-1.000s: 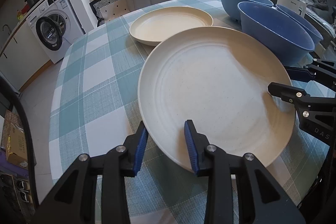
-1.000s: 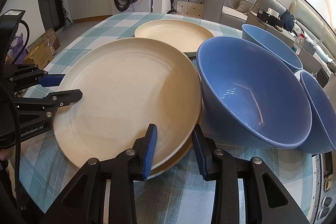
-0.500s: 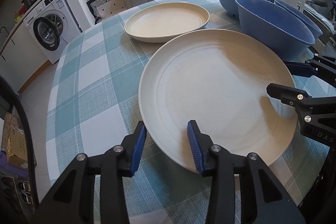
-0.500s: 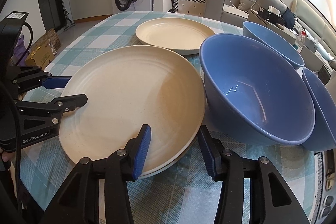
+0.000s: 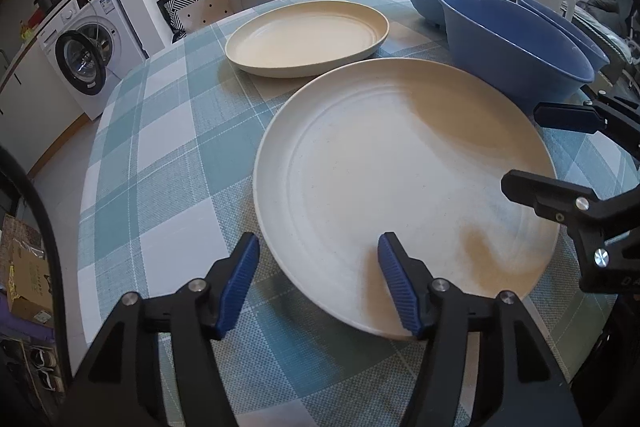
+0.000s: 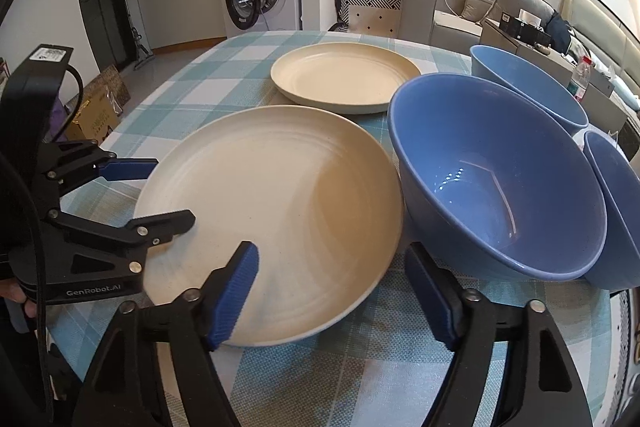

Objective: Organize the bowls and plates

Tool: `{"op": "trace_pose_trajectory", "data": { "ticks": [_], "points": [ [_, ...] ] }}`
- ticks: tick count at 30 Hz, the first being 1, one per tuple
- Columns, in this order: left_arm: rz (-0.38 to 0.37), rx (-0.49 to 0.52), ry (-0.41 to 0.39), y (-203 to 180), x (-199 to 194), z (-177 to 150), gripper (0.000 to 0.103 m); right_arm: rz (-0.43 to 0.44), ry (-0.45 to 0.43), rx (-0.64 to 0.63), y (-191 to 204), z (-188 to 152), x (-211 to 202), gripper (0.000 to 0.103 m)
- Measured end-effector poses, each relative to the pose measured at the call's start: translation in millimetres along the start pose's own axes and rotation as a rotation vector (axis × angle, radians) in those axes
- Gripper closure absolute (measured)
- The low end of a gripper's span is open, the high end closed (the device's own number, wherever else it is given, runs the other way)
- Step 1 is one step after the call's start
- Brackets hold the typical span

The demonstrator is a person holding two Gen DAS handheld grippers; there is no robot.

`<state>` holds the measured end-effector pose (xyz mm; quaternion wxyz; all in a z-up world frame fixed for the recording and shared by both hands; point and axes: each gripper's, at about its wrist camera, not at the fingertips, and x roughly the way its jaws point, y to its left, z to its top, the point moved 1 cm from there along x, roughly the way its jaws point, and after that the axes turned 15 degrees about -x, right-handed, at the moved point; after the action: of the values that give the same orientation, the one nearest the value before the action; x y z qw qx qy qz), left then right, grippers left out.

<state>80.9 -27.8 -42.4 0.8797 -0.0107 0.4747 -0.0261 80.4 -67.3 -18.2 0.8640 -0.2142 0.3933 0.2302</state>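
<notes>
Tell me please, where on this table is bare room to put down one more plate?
Bare checked cloth lies left of the near plate and the far plate, out to the table's left edge. The right side is crowded: three blue bowls stand close together, the nearest one right against the near plate. Only a narrow strip separates the two plates.

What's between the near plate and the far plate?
Only bare checked cloth. The near plate and far plate sit apart with a narrow strip of tablecloth between; nothing lies on it. Both wrist views show it.
</notes>
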Motion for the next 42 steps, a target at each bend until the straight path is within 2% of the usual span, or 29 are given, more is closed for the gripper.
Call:
{"op": "trace_pose_trajectory", "data": {
  "ticks": [2,5,8,15,16,18,32,42],
  "points": [
    [-0.005,-0.013,-0.003,3,-2,1,0.036,0.001,-0.002,-0.001,1,0,-1,0.017],
    [-0.007,-0.034,-0.018,7,-6,3,0.02,-0.003,-0.008,0.003,1,1,-2,0.013],
    [-0.012,-0.054,-0.035,11,-13,5,0.018,-0.003,-0.02,0.008,1,2,-6,0.007],
    [-0.024,-0.097,-0.057,18,-21,10,0.014,-0.005,-0.054,-0.019,4,7,-16,0.002],
    [-0.025,-0.101,-0.061,19,-23,10,0.012,-0.006,-0.059,-0.024,5,7,-18,0.002],
    [-0.025,-0.108,-0.075,20,-26,12,0.001,-0.001,-0.065,-0.029,5,8,-21,0.002],
    [-0.043,-0.201,-0.163,34,-52,22,0.0,0.008,-0.15,-0.081,11,30,-50,0.001],
    [-0.039,-0.29,-0.229,47,-70,29,0.0,0.015,-0.229,-0.089,-8,50,-75,0.001]
  ]
}}
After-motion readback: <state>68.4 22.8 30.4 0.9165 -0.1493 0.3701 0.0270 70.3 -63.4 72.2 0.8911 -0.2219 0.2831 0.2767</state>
